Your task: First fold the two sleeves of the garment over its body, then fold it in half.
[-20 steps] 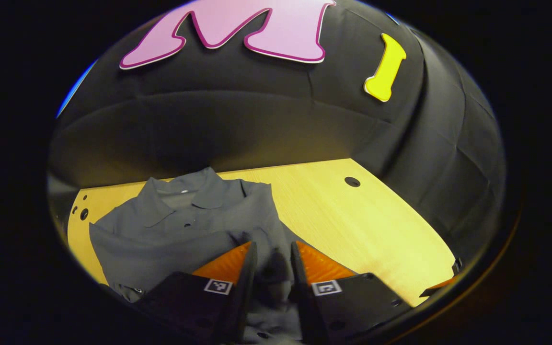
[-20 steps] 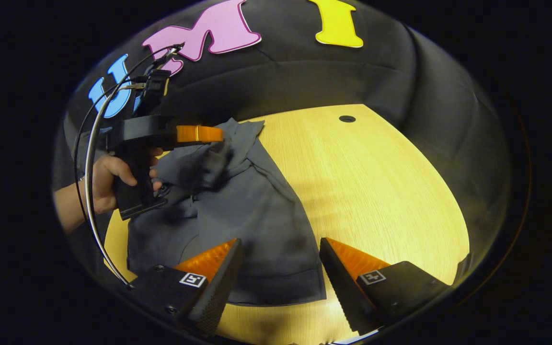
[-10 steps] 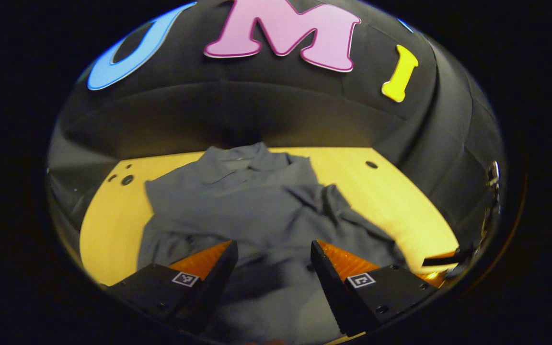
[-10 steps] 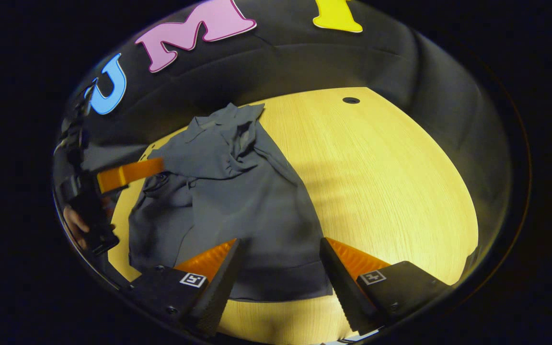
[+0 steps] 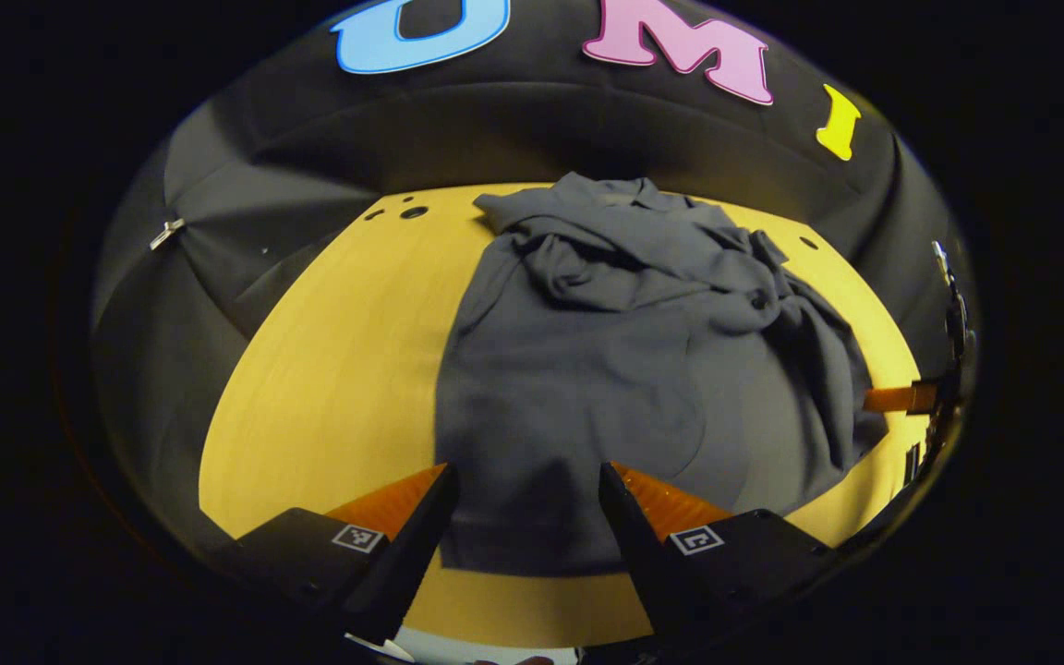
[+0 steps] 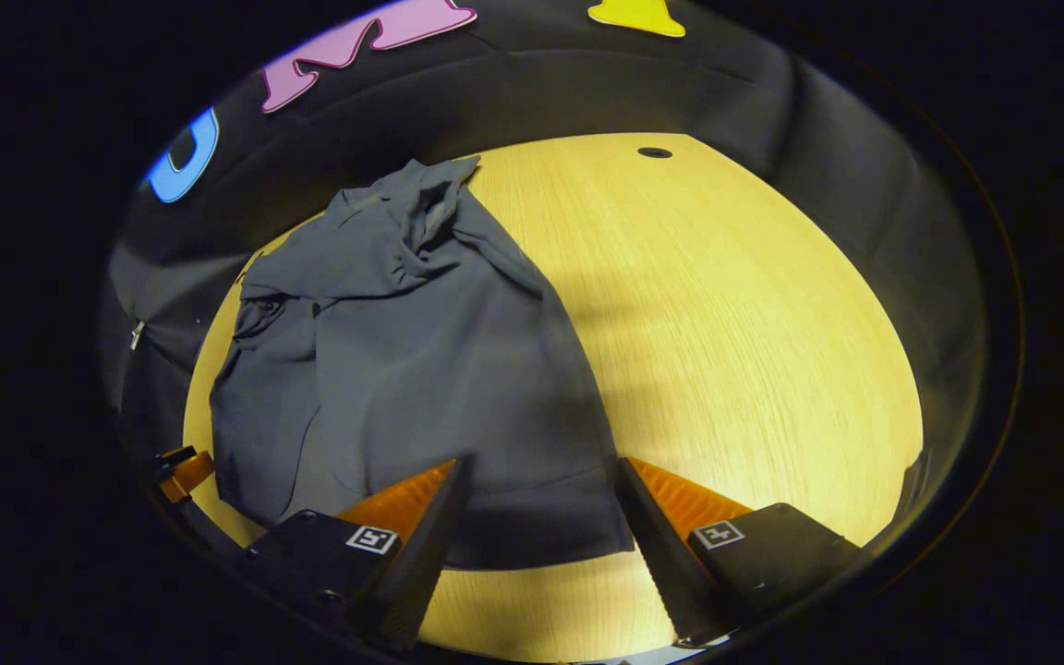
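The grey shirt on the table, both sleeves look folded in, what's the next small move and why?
Probably bring both claws down onto the shirt's near hem and pinch a corner each. The sleeves lie bunched over its body, both the left claw and right claw are open and hover just above that hem, and the fold in half isn't yet done.

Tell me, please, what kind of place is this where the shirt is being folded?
Probably a recording booth, not a home: a black cloth wall encloses a bare wooden table with drilled holes, one grey shirt lies on it, and the left gripper and right gripper carry printed markers.
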Motion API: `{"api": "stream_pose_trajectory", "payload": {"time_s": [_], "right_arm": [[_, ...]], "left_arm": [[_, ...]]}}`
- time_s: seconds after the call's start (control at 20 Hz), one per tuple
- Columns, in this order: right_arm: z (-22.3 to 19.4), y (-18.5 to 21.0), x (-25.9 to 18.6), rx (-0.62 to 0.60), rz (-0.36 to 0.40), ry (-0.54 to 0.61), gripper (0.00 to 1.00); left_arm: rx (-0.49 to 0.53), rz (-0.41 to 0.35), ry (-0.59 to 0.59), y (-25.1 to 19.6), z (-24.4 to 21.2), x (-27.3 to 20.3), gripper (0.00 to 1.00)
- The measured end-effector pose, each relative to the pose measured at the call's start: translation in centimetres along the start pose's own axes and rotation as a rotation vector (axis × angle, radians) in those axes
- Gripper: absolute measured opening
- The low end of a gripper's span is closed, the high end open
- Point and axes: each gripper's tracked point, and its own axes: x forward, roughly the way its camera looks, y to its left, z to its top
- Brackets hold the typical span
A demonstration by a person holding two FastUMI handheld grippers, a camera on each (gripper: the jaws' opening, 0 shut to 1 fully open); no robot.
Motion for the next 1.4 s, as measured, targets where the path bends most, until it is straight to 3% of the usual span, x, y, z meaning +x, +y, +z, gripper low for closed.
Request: {"api": "stream_pose_trajectory", "payload": {"time_s": [0.15, 0.2, 0.3, 0.45, 0.65, 0.8, 0.85, 1.0, 1.15, 1.25, 1.3, 1.4], "right_arm": [[-0.3, 1.2, -0.3, -0.004, 0.023, 0.016, 0.99], [-0.5, 2.0, -0.4, -0.003, 0.038, 0.024, 0.99], [-0.9, 3.8, -0.6, 0.009, 0.079, 0.042, 0.99], [-1.4, 6.9, -0.5, 0.067, 0.152, 0.080, 0.99], [-1.9, 8.7, -0.3, 0.035, 0.145, 0.091, 0.99], [-2.6, 9.6, 0.0, -0.076, 0.093, 0.093, 0.99], [-2.8, 9.7, 0.0, -0.120, 0.075, 0.090, 0.99], [-3.2, 9.3, 0.6, -0.243, 0.015, 0.068, 0.98], [-3.4, 9.4, 0.6, -0.299, 0.005, 0.053, 0.90], [-3.2, 9.4, 0.7, -0.299, 0.007, 0.061, 0.78], [-2.9, 9.3, 0.9, -0.287, 0.005, 0.055, 0.73], [-2.6, 8.9, 0.9, -0.258, -0.003, 0.051, 0.50]], "left_arm": [[-0.036, 0.010, 0.007, 1.1, -1.4, -0.4, 0.92], [-0.051, 0.007, 0.009, 1.2, -1.7, -0.3, 0.96], [-0.064, 0.008, 0.014, 1.4, -2.3, -0.1, 0.92], [-0.056, 0.007, 0.013, 1.6, -2.7, -0.2, 0.96], [-0.056, 0.015, 0.021, 2.2, -3.3, 0.0, 0.96], [-0.074, 0.021, 0.035, 2.3, -3.7, 0.7, 0.96], [-0.081, 0.017, 0.039, 2.1, -3.8, 0.9, 0.92], [-0.084, 0.014, 0.051, 1.7, -4.2, 1.5, 0.96], [-0.074, 0.017, 0.073, 1.0, -4.8, 2.0, 0.96], [-0.085, 0.023, 0.065, 0.9, -4.7, 2.0, 0.93], [-0.103, 0.025, 0.065, 0.9, -4.9, 2.1, 0.96], [-0.110, 0.031, 0.069, 0.8, -4.9, 2.1, 0.95]]}}
